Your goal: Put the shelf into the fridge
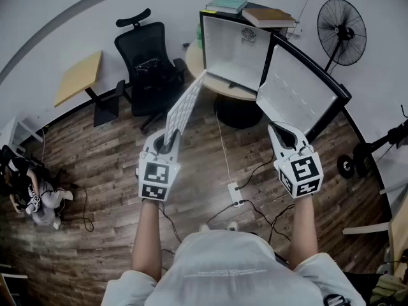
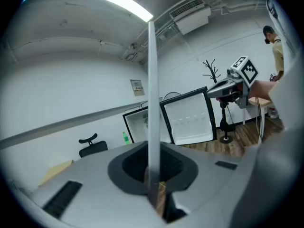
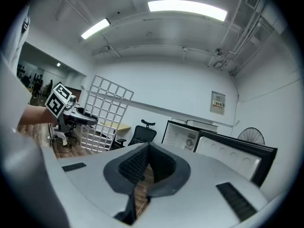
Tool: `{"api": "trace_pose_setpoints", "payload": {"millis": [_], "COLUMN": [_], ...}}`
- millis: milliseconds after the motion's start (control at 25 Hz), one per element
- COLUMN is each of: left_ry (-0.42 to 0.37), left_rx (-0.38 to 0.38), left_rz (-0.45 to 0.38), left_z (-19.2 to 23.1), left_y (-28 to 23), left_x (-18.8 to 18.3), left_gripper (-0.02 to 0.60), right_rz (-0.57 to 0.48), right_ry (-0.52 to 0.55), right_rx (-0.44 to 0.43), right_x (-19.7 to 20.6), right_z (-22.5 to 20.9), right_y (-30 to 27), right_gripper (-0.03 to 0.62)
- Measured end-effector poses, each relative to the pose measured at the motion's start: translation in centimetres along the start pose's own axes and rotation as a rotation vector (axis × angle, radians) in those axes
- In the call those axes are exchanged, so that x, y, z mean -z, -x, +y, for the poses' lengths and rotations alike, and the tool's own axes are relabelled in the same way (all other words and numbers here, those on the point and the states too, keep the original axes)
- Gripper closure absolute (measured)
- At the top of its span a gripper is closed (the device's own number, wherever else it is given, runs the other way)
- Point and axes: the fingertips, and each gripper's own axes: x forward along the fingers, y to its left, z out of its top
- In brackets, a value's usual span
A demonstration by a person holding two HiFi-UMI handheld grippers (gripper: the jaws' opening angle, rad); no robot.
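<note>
A white wire-grid shelf [image 1: 185, 106] is held edge-up in my left gripper [image 1: 167, 146], slanting up toward the small fridge [image 1: 237, 55]. In the left gripper view the shelf [image 2: 152, 99] runs as a thin vertical bar out of the shut jaws. The fridge stands open on a round table, its door [image 1: 294, 95] swung to the right. My right gripper [image 1: 285, 137] is shut and empty, in the air just below the door's lower edge. In the right gripper view the shelf [image 3: 106, 113] shows flat as a grid at the left, and the fridge [image 3: 185, 135] lies ahead.
A black office chair [image 1: 148, 65] stands left of the fridge table [image 1: 224, 89]. A standing fan [image 1: 341, 24] is at the right. A power strip [image 1: 236, 194] and cables lie on the wood floor. Books [image 1: 268, 16] rest on the fridge top. A small yellow table [image 1: 79, 76] is at the left.
</note>
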Motion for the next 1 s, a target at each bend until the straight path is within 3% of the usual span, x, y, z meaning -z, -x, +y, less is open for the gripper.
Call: {"api": "trace_pose_setpoints", "payload": {"millis": [520,760,1000], "left_ry": [0.007,-0.029,-0.018], "left_rx": [0.001,0.011,0.015], "left_rz": [0.004,-0.004,0.009], "left_z": [2.5,4.2,6.4], "left_y": [1.1,2.0,1.6], "left_x": [2.2,3.5,4.8], "left_gripper": [0.545,0.545,0.545], "right_rz": [-0.014,-0.058,0.004], "right_ry": [-0.025,-0.043,0.009], "right_rx": [0.016,0.068,0.074], "right_x": [-1.0,-1.6,-1.6], "right_z": [2.2,3.9,5.1], "right_y": [-1.7,-2.3,-4.2], "right_gripper": [0.58,0.58,0.58]}}
